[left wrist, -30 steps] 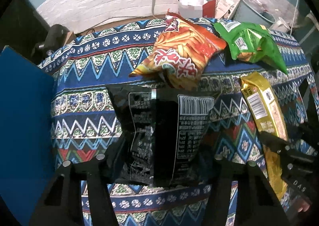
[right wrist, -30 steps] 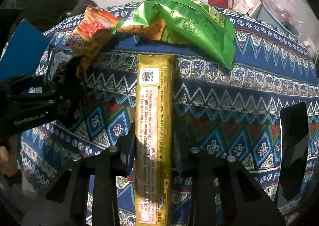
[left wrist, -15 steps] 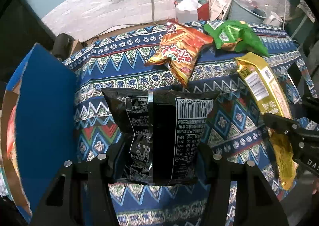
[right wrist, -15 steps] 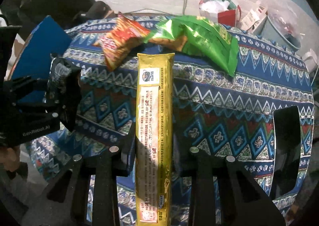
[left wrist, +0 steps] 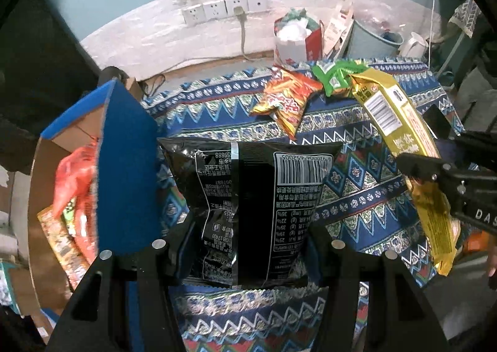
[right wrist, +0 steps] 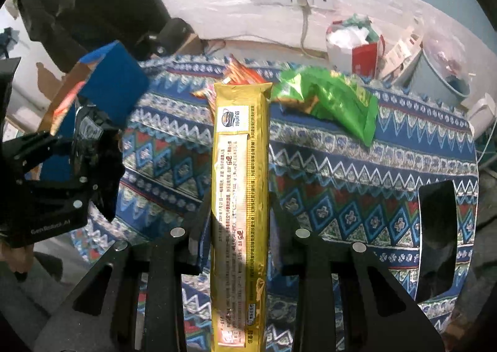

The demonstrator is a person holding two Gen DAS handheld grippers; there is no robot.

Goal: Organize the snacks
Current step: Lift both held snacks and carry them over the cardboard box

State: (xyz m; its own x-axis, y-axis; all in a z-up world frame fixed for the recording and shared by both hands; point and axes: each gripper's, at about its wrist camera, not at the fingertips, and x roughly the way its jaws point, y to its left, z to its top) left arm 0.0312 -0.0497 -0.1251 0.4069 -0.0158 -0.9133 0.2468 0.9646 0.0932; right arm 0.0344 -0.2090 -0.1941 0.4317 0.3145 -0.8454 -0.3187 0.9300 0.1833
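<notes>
Left claw (left wrist: 245,246): your left claw is clamped on the lower end of a black snack bag (left wrist: 248,196), which it holds in the air above the near left part of the tabletop (left wrist: 357,196).
Black bag axis: its long axis runs straight ahead along your claw's fingers; the barcode end points away from you, toward the tabletop's far edge.
Box: an open cardboard box with blue flaps (left wrist: 124,172) stands just past the tabletop's left edge, immediately left of the black bag. Red and orange packets already lie inside it.
Key relation: the box opening lies to the left of your left claw and lower, with a raised blue flap between bag and opening. Your left claw is clearly nearer to it than your right.
Right claw (right wrist: 239,246): clamped on a long gold packet (right wrist: 239,172), also held in the air, above the tabletop's near middle.
Gold packet axis: lengthwise along the claw's fingers, far end pointing toward the far edge.
Left on the tabletop: an orange chip bag (left wrist: 285,97) and a green bag (right wrist: 335,100), touching or nearly so, near the far edge.
Likely next move: the black bag probably has to clear the flap before it goes into the box.
</notes>
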